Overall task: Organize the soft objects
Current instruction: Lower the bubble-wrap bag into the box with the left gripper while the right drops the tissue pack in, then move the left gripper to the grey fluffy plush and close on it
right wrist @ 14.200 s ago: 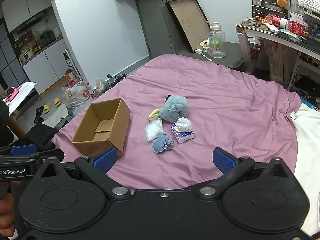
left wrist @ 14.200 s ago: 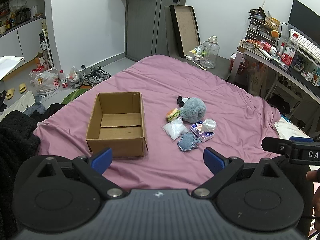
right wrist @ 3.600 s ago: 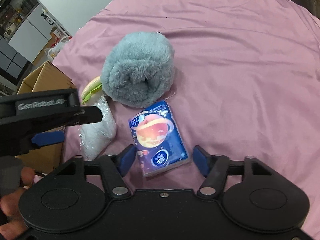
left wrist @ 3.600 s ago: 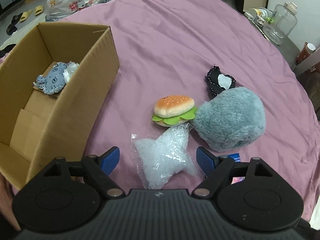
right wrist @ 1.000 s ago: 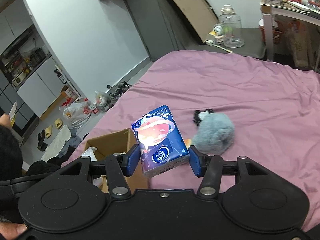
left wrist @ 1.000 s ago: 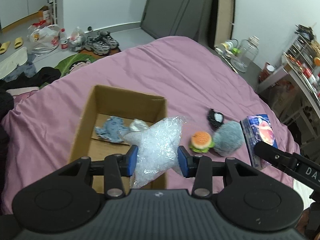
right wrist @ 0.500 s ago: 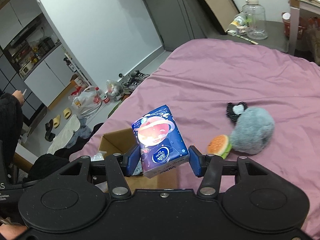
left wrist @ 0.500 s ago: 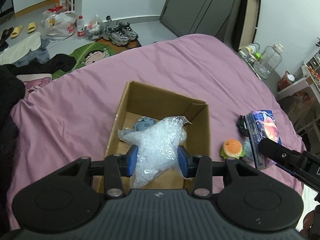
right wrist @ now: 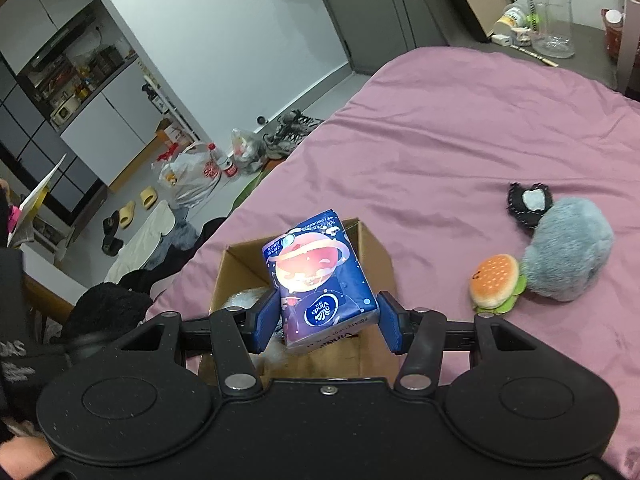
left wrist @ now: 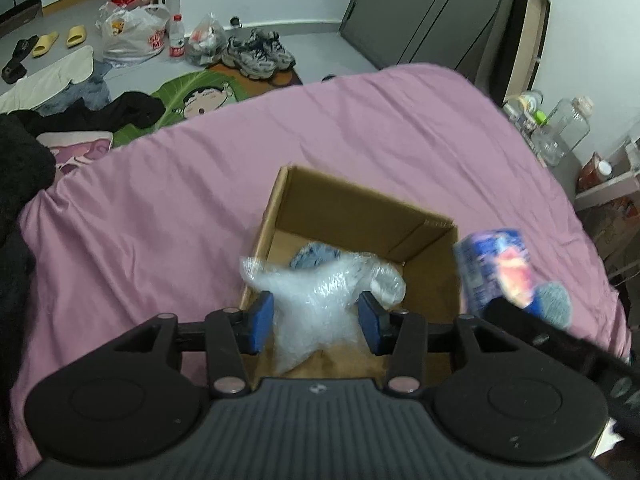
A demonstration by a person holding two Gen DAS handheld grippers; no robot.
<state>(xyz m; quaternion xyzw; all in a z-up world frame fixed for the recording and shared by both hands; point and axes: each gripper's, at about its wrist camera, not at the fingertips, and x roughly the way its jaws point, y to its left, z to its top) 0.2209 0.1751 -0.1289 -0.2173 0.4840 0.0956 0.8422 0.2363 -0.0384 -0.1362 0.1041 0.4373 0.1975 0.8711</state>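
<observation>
Cardboard box [left wrist: 352, 216] sits open on the purple bedspread [left wrist: 168, 200], directly ahead of and below both pairs of jaws, and it is already partly filled: a blue denim-like soft piece [left wrist: 314, 254] lies on its floor just beyond the left jaws. The left gripper [left wrist: 316, 316] is closed on a clear plastic bag of white filling [left wrist: 316, 300], the blue pads pressing its two sides, with the bag hanging over the near part of the box opening. The right gripper [right wrist: 326, 320] is clamped on a blue tissue pack [right wrist: 320, 276] printed with a planet, held tilted above the near right corner of the box; in the left wrist view the same pack shows blurred to the right of the left jaws. Neither held item has been let go, so by my reading two more things are about to join the box but are not in it. Off to the right of the right jaws, well clear of the box, three things lie on the bedspread untouched: a burger plush [right wrist: 496, 280], a grey-blue furry plush [right wrist: 568, 256] touching it, and a small black pouch with a white patch [right wrist: 530, 202] just beyond the furry one. I judge the task roughly at its midpoint: some already boxed, two in hand over the opening, three left to fetch.
</observation>
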